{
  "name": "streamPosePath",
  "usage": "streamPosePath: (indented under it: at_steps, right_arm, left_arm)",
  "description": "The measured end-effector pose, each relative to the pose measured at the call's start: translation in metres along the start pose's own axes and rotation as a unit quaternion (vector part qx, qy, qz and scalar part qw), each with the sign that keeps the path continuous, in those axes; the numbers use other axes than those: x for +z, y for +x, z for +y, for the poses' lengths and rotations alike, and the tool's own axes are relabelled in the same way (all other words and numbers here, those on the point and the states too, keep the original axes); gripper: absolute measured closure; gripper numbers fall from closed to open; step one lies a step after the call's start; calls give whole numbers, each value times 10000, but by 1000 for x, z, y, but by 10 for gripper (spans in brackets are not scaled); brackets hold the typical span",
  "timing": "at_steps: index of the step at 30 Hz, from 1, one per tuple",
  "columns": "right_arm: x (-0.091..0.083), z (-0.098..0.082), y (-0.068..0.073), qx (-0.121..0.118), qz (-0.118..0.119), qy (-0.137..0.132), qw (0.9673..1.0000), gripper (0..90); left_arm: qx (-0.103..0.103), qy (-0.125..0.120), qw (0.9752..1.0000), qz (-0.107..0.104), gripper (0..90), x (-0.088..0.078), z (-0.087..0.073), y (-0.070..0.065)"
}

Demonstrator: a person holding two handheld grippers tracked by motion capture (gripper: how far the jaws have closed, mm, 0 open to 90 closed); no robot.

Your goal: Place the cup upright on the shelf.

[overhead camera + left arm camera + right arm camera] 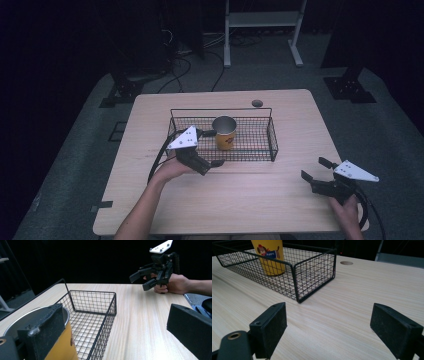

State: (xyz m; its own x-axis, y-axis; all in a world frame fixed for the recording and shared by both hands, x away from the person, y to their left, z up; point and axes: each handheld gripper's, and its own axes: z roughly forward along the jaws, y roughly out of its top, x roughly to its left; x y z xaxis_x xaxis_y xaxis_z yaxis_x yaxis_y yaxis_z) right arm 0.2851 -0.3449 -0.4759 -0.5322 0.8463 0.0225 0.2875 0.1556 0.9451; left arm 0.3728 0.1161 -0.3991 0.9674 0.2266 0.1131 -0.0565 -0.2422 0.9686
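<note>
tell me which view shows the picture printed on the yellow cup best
The right gripper view: the yellow cup faces it, its cartoon dog print readable. The high view gives the cup small, the print a blur. The left gripper view catches its rim and side behind a jaw.

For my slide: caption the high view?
Left gripper open beside yellow cup in wire basket; right gripper open.

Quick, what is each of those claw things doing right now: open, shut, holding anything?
Left gripper: open, holding nothing, one jaw over the yellow cup's rim.
Right gripper: open, holding nothing, above the table.
</note>
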Motion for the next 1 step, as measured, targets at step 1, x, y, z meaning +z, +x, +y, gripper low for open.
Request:
streamPosePath:
  at_steps: [1]
  right_arm:
    - [0,0,0,0,0,0,10000,128]
  left_arm:
    - [0,0,10000,0,7,0,0,0]
